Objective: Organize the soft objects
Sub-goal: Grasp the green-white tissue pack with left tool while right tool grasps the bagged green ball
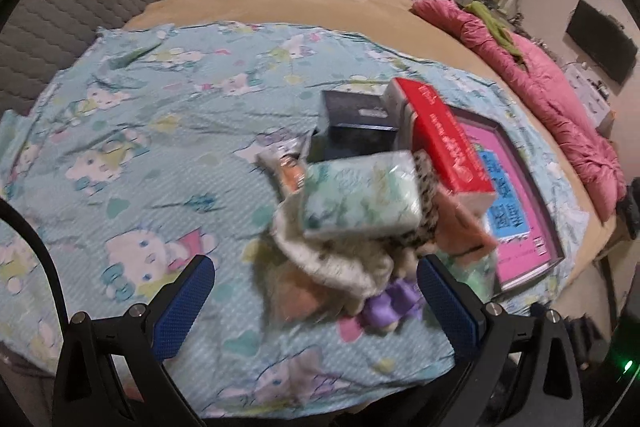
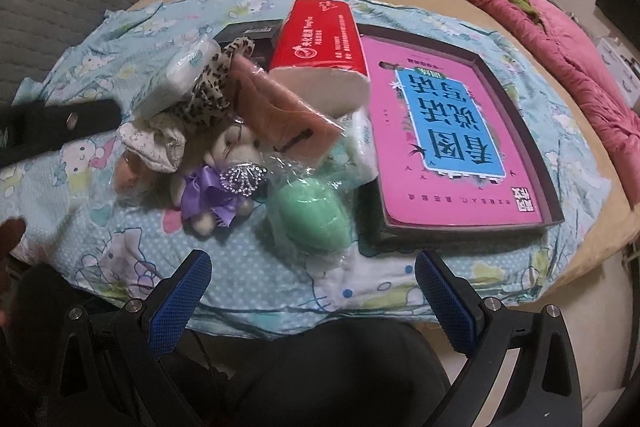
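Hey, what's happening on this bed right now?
A person holds a gripper in each hand over a pile of things on a cartoon-print sheet. Both the left gripper and the right gripper are open and hold nothing. The pile is still unsorted: a red tissue pack leans on a peach pouch, with a small plush toy and a green sponge in plastic wrap in front. A pink book lies in a tray beside them.

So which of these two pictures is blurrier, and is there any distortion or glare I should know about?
Left wrist view: motion-smeared, the tissue pack and red box look soft. Right wrist view: sharper, the book print is readable; only the left gripper at its left edge is blurred. Both views: fisheye bending of the bed edge, dark corners, dim indoor light, no strong glare.
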Tool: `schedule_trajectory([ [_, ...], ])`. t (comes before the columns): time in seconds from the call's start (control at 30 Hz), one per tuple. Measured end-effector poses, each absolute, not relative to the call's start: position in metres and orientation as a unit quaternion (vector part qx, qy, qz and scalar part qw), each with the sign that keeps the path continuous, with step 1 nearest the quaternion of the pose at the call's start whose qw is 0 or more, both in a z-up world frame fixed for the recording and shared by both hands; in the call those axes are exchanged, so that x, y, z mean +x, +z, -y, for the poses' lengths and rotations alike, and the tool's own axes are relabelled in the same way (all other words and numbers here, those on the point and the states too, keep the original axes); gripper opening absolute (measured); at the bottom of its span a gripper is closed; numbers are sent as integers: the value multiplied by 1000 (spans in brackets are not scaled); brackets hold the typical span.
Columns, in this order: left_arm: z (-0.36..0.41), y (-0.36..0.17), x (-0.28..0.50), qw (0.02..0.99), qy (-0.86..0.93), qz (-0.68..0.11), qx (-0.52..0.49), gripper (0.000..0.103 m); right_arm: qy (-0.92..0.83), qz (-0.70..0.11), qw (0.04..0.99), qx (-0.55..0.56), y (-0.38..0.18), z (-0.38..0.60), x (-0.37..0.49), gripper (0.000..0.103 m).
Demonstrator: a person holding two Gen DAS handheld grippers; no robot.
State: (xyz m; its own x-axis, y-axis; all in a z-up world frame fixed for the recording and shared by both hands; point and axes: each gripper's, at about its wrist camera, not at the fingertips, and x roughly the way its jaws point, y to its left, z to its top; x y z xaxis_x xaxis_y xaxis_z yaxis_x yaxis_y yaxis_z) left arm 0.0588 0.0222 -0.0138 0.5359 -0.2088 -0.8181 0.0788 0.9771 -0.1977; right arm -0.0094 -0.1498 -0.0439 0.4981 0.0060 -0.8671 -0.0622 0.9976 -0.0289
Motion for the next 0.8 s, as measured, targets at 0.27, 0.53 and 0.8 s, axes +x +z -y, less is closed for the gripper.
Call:
schedule_trajectory([
  [0.27,-23,-15,95,866,-99,-481,-94,102,24,-511,859,-23,-49,152,0,102],
  [0.53,-13,-23,116,852,-124,-499,-99,102,20,-518,855,-26,-54,152,8,102],
  [0.8,-14,-33,122,844,-129,-509,-106,102,18,-523,851,-43,-59,149,15,99],
])
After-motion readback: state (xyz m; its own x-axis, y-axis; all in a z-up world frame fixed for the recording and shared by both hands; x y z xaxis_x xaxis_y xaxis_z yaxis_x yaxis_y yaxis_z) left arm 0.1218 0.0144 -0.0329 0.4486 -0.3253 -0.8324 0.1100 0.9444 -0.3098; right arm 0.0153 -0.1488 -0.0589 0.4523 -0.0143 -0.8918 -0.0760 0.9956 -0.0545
